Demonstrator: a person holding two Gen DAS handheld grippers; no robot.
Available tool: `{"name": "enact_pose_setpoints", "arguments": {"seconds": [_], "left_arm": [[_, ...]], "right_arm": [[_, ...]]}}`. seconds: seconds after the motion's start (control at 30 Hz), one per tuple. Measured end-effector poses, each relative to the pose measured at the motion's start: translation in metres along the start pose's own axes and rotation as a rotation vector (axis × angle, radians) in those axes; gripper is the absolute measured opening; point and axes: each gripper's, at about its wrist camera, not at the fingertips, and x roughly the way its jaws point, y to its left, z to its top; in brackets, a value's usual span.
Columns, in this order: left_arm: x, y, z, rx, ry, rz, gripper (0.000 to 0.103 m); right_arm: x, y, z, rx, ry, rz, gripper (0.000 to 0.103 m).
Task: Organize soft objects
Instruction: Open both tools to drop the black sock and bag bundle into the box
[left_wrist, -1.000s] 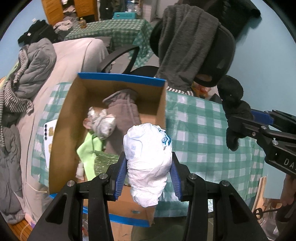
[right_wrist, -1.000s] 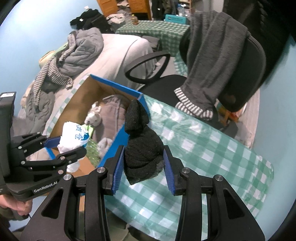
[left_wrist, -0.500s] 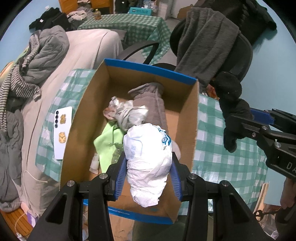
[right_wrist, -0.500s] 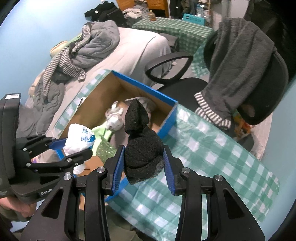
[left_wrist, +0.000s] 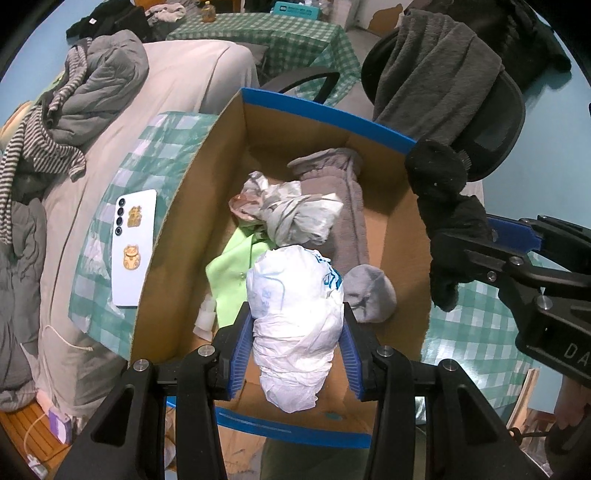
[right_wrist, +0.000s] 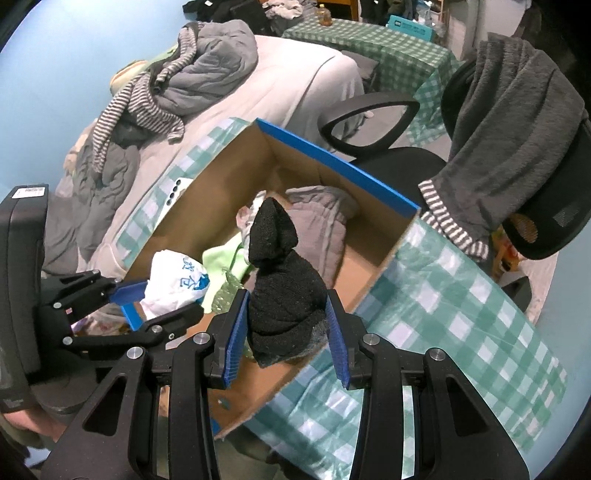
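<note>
The white plastic bag bundle (left_wrist: 295, 317) sits clenched in the left tool (left_wrist: 295, 343) low in the frame, above the open cardboard box (left_wrist: 325, 114), and the black knit piece (right_wrist: 282, 295) is clenched in the right tool (right_wrist: 286, 325) over the box's near corner. A grey garment (left_wrist: 343, 206), a green cloth (left_wrist: 231, 273) and a knotted bag (left_wrist: 295, 218) already lie inside. By my reading, both held pieces remain to be dropped in; the checked bench (right_wrist: 461, 314) at the right shows nothing else loose.

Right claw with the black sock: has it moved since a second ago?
Yes. The right claw, shut on the black sock, has moved from above the checked tablecloth to over the cardboard box, past its blue-edged wall.
</note>
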Motion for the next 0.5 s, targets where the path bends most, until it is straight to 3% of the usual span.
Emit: {"name": "enact_pose_setpoints", "arguments": {"seconds": [0.27, 0.5], "left_arm": [[0.002, 0.012, 0.001, 0.004, 0.012, 0.002, 0.046], [0.001, 0.017, 0.002, 0.014, 0.018, 0.001, 0.052]], "right_arm": [[0.005, 0.011, 0.005, 0.005, 0.006, -0.003, 0.04], [0.007, 0.013, 0.006, 0.027, 0.007, -0.016, 0.046]]}}
